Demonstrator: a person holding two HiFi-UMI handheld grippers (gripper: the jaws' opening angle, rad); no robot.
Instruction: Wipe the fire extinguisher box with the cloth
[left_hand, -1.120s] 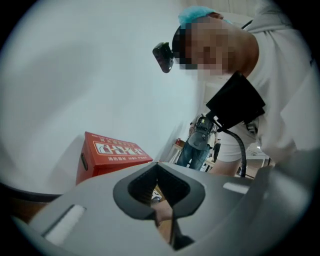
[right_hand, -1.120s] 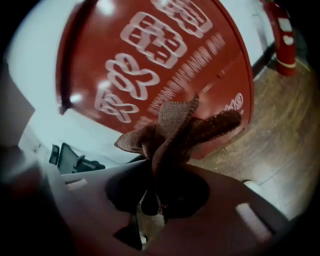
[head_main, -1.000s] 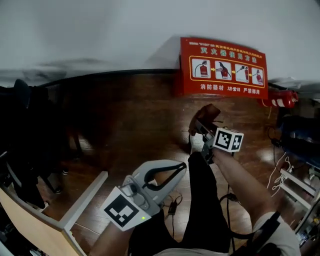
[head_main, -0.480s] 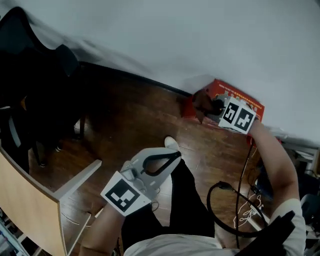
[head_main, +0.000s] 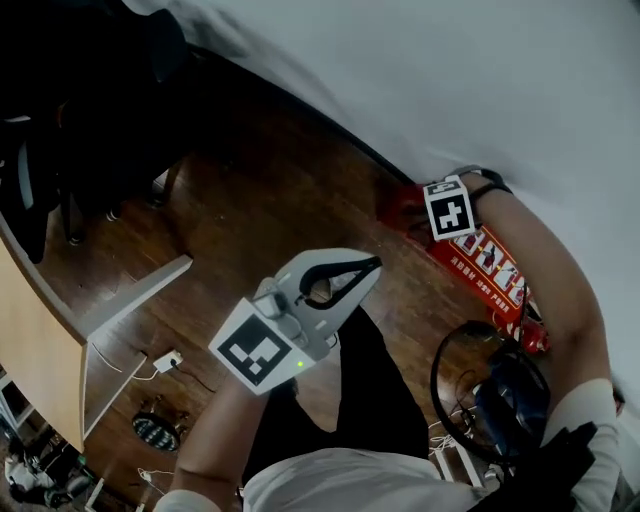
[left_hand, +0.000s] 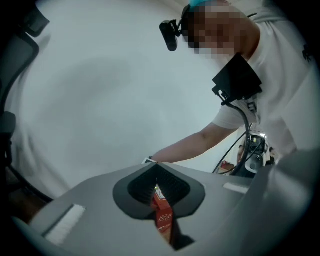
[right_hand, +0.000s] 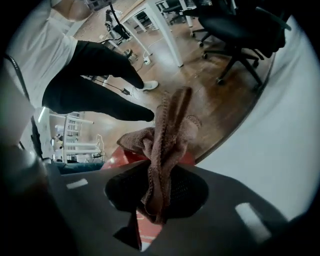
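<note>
A rumpled brown terry cloth (right_hand: 162, 150) is clamped in the ribbed dark jaws of the right gripper (right_hand: 157, 200). It sits at the end of the flat red fire extinguisher box (head_main: 490, 265), which lies where the glossy wooden floor (head_main: 250, 200) meets the white wall (head_main: 450, 80). The left gripper (head_main: 372, 264) is closed and empty. A second ago the cloth was well short of the box.

We list: cloth (right_hand: 162, 150), brown; fire extinguisher box (head_main: 487, 268), red with white print; marker cube (head_main: 448, 208), black-and-white squares; floor (head_main: 260, 200), dark brown wood; wall (head_main: 480, 80), white; trousers (head_main: 370, 400), black.
</note>
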